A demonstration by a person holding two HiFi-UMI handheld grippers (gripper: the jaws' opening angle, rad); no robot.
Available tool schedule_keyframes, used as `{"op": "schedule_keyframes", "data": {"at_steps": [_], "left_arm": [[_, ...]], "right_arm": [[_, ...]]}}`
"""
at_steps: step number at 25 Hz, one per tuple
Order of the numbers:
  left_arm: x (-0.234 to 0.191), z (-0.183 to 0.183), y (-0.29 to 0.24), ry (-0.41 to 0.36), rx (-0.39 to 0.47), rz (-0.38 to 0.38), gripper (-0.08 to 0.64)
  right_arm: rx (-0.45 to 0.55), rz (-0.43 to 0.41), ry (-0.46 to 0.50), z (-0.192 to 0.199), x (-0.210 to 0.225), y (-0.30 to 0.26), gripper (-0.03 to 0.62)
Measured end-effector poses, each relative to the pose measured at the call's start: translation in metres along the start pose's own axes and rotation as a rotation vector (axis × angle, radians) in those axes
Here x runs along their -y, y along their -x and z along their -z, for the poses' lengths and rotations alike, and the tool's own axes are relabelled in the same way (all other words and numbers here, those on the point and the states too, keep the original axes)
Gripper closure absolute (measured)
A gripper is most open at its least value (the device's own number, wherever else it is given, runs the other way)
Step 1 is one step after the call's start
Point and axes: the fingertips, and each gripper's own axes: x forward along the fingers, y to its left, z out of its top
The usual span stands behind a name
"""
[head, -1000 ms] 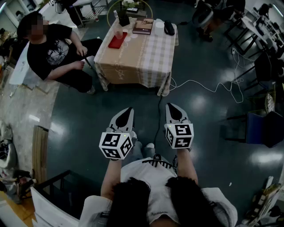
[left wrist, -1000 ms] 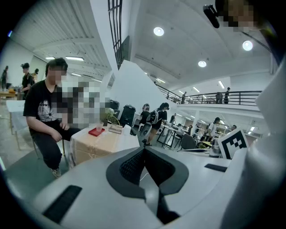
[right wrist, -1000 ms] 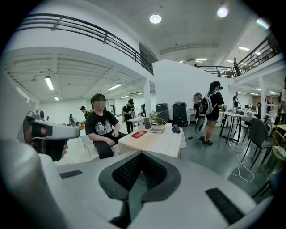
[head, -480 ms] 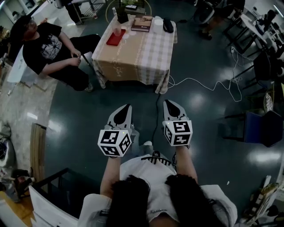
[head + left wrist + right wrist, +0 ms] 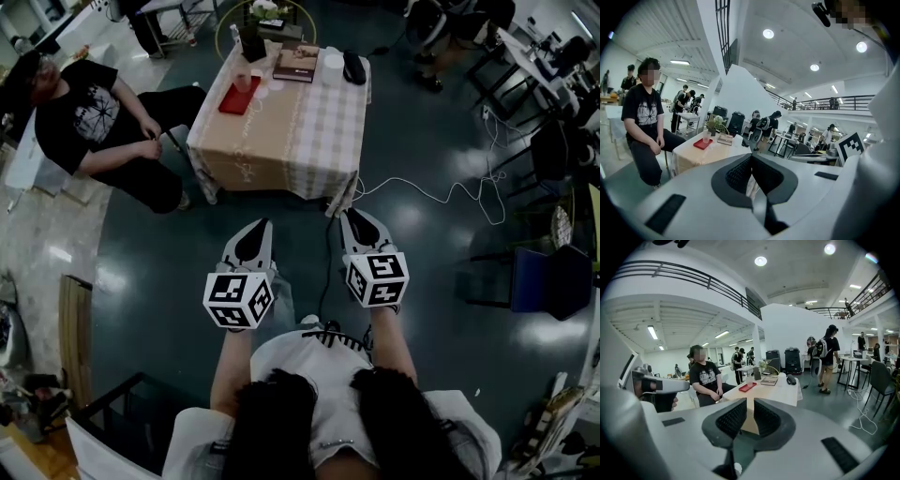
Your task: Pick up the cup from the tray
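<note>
A square table [image 5: 291, 122] draped in a beige checked cloth stands in the upper middle of the head view, on a glossy dark floor [image 5: 422, 281]. At the table's far left corner lies a flat red rectangular tray [image 5: 234, 101] holding one small translucent cup [image 5: 243, 82], upright. Beside the tray rest a book [image 5: 297, 63] and a potted plant [image 5: 253, 37]. Low in the frame, well apart from the table, the left gripper [image 5: 258, 225] has its ribbed dark pads pressed together on nothing. The right gripper [image 5: 353, 216] is opening, showing a slim empty gap.
</note>
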Motion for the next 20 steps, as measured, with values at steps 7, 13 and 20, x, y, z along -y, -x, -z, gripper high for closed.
{"op": "schedule_keyframes", "data": {"at_steps": [7,13,20], "left_arm": [[-0.048,-0.027,-0.051,0.008,-0.013,0.002,0.552],[-0.087,-0.049,-0.086,0.0,-0.034,0.004,0.552],[-0.13,-0.073,-0.12,-0.004,-0.04,0.034,0.552]], "right_arm": [[-0.008,-0.042,-0.004,-0.031,-0.001,-0.07,0.462],[-0.019,-0.045,-0.005,-0.053,-0.004,-0.121,0.444],[-0.018,0.001,-0.008,-0.079,-0.001,-0.167,0.428]]}}
